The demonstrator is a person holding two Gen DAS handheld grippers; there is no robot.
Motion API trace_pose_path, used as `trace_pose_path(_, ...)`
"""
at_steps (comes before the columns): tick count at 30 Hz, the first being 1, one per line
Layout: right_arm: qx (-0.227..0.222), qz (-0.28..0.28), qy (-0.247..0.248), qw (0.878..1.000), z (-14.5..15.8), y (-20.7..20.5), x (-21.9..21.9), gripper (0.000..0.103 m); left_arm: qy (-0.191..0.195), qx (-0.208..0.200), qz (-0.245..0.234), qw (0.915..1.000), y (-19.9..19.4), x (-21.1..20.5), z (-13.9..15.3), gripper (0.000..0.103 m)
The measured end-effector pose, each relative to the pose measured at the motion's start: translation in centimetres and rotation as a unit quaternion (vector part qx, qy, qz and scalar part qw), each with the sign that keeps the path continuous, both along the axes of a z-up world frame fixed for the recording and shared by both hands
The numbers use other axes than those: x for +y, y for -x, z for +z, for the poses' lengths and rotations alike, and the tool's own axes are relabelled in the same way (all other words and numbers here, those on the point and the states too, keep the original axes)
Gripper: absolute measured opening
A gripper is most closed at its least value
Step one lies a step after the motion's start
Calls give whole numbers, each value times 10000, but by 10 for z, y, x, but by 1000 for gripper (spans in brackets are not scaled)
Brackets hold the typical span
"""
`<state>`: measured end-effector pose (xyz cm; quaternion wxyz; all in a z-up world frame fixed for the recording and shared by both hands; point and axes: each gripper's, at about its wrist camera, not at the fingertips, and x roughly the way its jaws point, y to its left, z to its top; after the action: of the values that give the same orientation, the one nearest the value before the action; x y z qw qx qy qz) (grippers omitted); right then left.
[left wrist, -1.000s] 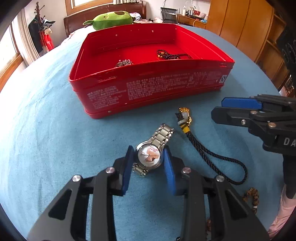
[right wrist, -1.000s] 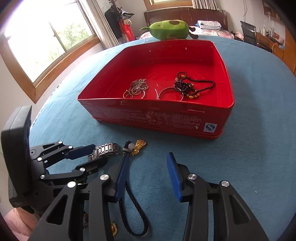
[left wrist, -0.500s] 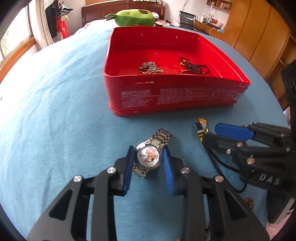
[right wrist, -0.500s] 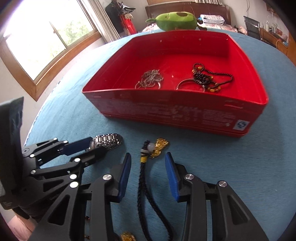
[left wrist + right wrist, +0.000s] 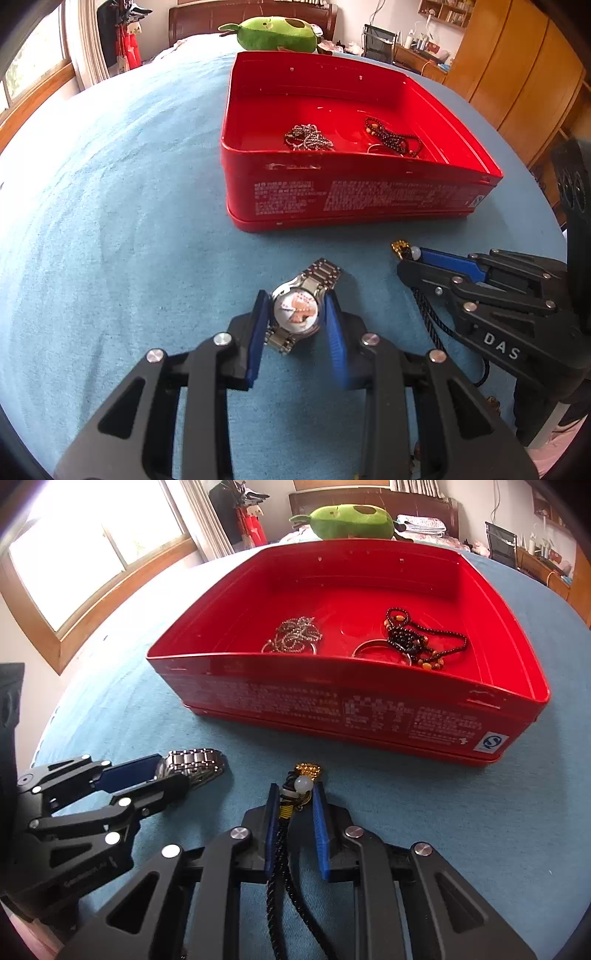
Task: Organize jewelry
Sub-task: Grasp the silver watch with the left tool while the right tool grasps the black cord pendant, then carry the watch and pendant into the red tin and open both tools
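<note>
Your left tongs [image 5: 297, 314] grip the watch [image 5: 297, 308] by its round face, one blue pad on each side. The watch rests on the blue cover [image 5: 110, 221], and its metal band pokes out toward 12 o'clock and a little toward 6.

Your right tongs [image 5: 295, 797] have just been closing around the cord [image 5: 284, 834]. The left pad touches the cord. You can see a thin gap at the right pad, so I cannot tell if the grip is firm. The white bead [image 5: 303, 784] and gold charm [image 5: 308, 770] stick out just past the tips at 12 o'clock.

The two tongs sit near each other. From the left camera, the right tongs [image 5: 413, 258] lie at 3 o'clock, just beside the watch but not touching it.

The red tin [image 5: 369, 709] sits at 12 o'clock from both tongs. Its near wall stands up straight, close to the charm, with a strip of bare cover between them. Inside, the silver chain [image 5: 293, 635] lies near the front wall at the left. The dark beads [image 5: 413, 638] and a ring [image 5: 373, 650] lie at the right. The back half of the tin floor is bare.

A wide stretch of open cover lies at 9 o'clock in the left camera, and more at 3 o'clock in the right camera. A green plush [image 5: 351, 520] sits behind the tin.
</note>
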<state>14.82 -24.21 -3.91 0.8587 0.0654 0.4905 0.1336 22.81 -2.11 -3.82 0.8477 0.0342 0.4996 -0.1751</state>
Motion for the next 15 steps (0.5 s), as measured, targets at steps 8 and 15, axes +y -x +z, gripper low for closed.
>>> trace_pose_path(8, -255, 13, -424, 9988, 25, 12, -23, 17, 138, -120, 34, 9998, 9, 12, 11, 29)
trace_pose_path(15, -301, 77, -345, 9989, 30, 19, -20, 17, 151, -183, 134, 9996, 12, 17, 16, 29)
